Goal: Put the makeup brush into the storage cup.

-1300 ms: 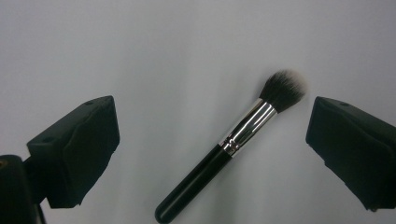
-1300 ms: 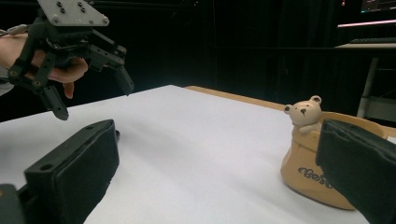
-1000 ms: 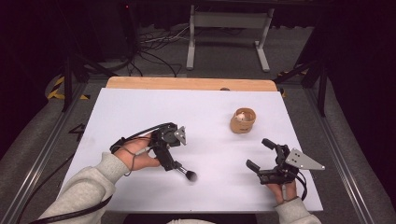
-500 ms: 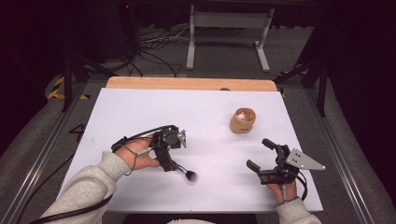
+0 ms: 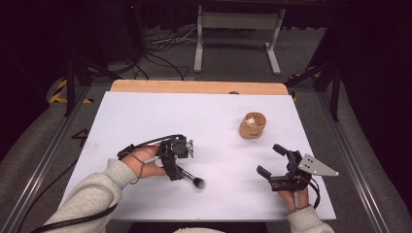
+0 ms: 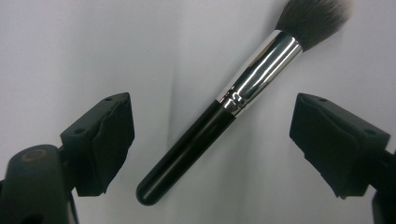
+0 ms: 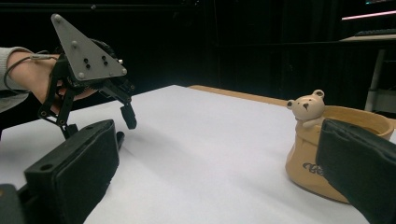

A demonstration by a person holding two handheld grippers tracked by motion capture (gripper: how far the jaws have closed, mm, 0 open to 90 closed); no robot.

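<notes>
- Low and left of centre in the high view, my left gripper points down at the brush on the white table.
- Between its two jaws in the left gripper view, the brush lies slanted, black handle toward the lower left, bristles at the upper right.
- Both jaws stand clear of the brush, gaps on either side; they have just been closing, with no pinch yet.
- At the lower right of the high view, my right gripper rests near the table's edge, jaws spread with nothing between them.
- Right of centre sits the cup, tan with a small bear on its rim, well apart from the brush.
- At the right of the right gripper view, the cup stands just past one jaw.
</notes>
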